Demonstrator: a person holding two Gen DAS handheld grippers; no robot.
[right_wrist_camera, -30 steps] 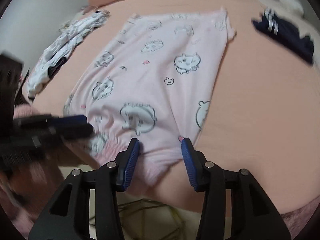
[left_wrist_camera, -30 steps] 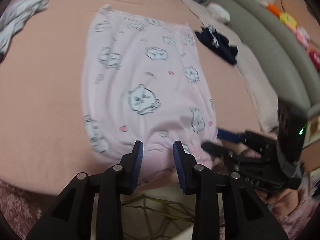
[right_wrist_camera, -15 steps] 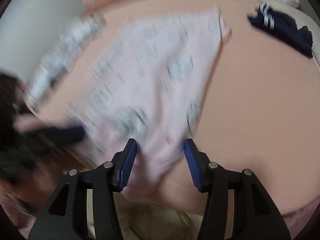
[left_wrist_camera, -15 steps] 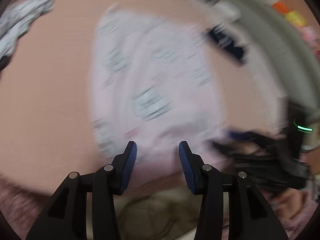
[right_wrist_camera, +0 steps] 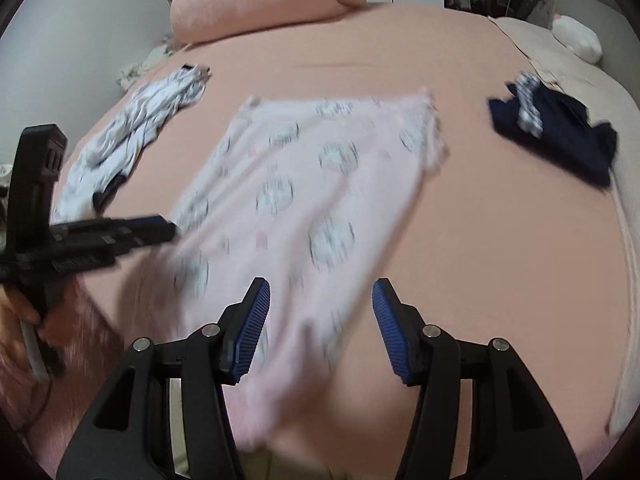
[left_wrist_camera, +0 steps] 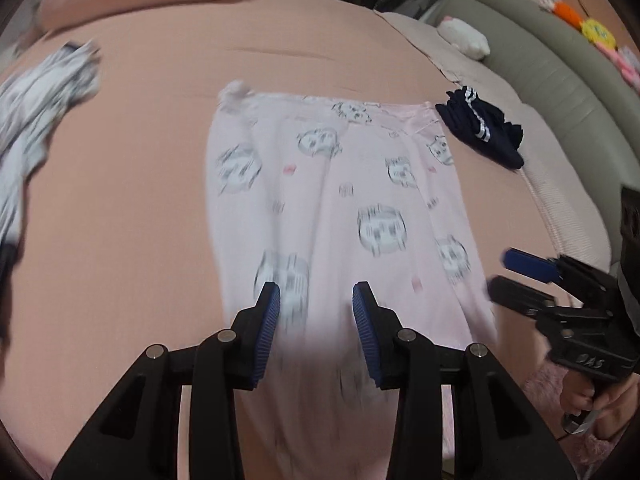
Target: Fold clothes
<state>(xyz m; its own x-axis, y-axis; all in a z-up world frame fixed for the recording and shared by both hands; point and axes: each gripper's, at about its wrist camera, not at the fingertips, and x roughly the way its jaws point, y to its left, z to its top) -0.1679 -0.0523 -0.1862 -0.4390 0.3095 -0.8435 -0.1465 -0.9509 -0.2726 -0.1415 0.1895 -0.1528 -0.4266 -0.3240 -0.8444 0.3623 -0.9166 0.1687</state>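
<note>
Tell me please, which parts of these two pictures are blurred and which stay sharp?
Left wrist view: the pale pink cartoon-print garment smears near the sharp left tongs. Right wrist view: the same garment and grey-white crumpled cloth blur; the right tongs stay crisp.

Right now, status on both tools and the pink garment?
Left tool open, right tool open, both jaws just widened. Pink garment flat on bed, unheld. Navy clothes and white patterned garment lie clear.

We're in a home bedroom: a wide bed under a peach fitted sheet (right_wrist_camera: 500, 240), plump pink pillow (right_wrist_camera: 260, 0) at its head, grey padded couch (left_wrist_camera: 560, 72) alongside.
</note>
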